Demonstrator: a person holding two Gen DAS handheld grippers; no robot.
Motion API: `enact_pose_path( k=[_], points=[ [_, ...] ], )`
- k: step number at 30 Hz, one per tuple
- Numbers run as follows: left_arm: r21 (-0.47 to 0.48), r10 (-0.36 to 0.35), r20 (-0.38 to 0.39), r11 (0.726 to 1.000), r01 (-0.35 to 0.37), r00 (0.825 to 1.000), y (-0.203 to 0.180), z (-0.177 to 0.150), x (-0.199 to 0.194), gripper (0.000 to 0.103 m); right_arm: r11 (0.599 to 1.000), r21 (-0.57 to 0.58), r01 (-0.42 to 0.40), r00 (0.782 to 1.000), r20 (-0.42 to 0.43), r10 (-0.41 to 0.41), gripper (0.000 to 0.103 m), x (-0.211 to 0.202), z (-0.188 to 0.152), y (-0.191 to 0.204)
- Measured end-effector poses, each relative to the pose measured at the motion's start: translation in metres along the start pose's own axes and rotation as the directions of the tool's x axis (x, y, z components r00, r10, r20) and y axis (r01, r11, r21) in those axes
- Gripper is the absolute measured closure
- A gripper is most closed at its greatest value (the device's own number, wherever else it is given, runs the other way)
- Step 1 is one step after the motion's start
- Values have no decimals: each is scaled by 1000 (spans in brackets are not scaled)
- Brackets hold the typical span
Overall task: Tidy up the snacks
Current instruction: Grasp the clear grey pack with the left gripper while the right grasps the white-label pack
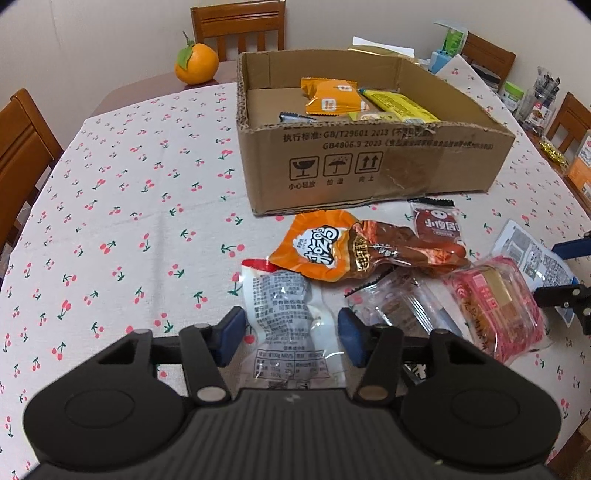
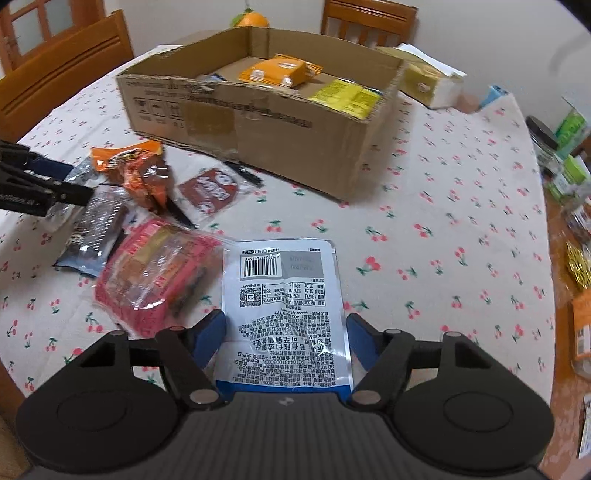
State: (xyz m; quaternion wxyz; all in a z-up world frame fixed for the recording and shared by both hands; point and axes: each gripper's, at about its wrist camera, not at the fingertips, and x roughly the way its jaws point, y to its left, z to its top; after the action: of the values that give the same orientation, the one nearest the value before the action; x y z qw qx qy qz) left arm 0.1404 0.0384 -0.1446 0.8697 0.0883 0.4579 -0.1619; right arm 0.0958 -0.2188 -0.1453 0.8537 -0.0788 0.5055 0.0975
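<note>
A cardboard box stands on the table with orange and yellow snack packs inside. In front of it lies a loose pile: an orange pouch, a brown meat pack, a dark red pack, a clear wrapped cake and a pink pack. My left gripper is open, its fingers on either side of a white-grey pouch. My right gripper is open around a white-blue pouch lying label side up.
A cherry-print cloth covers the table. An orange fruit sits beyond the box. Wooden chairs ring the table. Jars, boxes and packets crowd the right edge. A tissue box lies behind the carton.
</note>
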Motion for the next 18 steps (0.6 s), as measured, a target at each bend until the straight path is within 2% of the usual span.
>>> enact_pose_path(
  k=[8, 11, 16, 18],
  points=[
    [-18, 17, 9, 1000, -17, 1000, -3, 1, 2, 43, 1000, 6, -1, 1000, 14, 1, 26, 1, 0, 6],
    [-17, 13, 8, 1000, -13, 1000, -3, 1, 1, 49, 1000, 5, 1, 1000, 13, -1, 26, 0, -1, 7],
    [-9, 3, -6, 1000, -3, 1000, -4, 1, -1, 51, 1000, 5, 19, 1000, 7, -19, 27, -2, -1, 8],
    [-6, 4, -15, 1000, -4, 1000, -4, 0, -3, 51, 999, 21, 26, 1000, 17, -26, 37, -5, 0, 6]
  ],
)
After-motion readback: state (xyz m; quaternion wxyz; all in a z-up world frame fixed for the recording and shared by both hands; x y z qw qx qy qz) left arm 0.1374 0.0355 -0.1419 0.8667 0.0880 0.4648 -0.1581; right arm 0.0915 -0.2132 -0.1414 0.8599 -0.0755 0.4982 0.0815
